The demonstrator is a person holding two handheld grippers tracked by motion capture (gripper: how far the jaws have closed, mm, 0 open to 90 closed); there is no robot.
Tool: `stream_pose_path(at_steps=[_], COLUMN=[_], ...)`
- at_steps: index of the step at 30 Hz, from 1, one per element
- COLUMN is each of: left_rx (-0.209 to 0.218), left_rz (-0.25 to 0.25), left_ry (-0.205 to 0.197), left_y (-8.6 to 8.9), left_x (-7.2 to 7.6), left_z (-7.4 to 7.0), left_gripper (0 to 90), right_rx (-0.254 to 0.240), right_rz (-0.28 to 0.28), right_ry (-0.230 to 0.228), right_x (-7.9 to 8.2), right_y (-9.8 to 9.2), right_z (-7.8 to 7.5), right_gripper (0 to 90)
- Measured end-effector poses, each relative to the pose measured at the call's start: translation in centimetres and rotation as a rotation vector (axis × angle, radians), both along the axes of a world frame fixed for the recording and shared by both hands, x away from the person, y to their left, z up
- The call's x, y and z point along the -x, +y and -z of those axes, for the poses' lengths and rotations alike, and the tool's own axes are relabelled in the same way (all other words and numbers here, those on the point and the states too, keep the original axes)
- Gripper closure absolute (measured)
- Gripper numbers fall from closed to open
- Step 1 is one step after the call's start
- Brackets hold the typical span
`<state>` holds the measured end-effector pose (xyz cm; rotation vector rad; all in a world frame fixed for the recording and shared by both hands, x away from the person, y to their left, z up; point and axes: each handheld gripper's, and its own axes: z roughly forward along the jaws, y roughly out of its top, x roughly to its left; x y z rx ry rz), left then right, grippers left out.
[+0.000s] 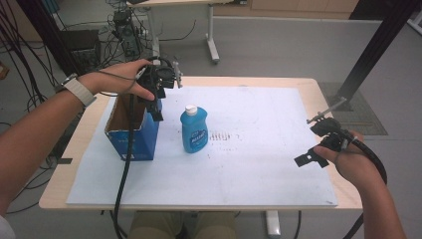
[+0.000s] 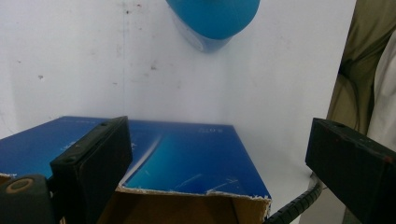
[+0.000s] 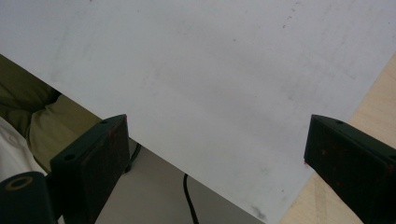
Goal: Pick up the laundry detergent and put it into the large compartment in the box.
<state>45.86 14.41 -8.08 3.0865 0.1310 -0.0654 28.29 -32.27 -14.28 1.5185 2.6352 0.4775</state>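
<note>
The right gripper (image 1: 309, 158) is held released near the right table edge, kept clear of the work. Farther left, the left gripper (image 1: 156, 110) hangs released over the open blue box (image 1: 130, 134), empty, seemingly ready for the blue bottle (image 1: 193, 130) standing just right of it.

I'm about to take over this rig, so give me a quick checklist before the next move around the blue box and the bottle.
1. Left gripper jaws open over the blue box: ok.
2. Nothing between its jaws: ok.
3. Box top open: ok; contents: cannot tell.
4. Blue bottle upright, cap on, apart from the box: ok.
5. Right gripper open, holding nothing, over the white sheet edge: ok.
</note>
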Motion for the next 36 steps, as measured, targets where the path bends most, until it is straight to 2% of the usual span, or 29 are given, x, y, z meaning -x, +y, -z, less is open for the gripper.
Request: stream_pose_path(at_steps=[36], left_rx=[0.016], left_rz=[-0.037], left_ry=[0.004], left_y=[0.48], left_x=[-0.09], left_z=[-0.25], left_gripper=[7.9], right_rx=[0.001], right_rz=[-0.003], right_ry=[0.002], right_x=[-0.11], right_y=[0.05], right_z=[0.11], right_gripper=[6.9])
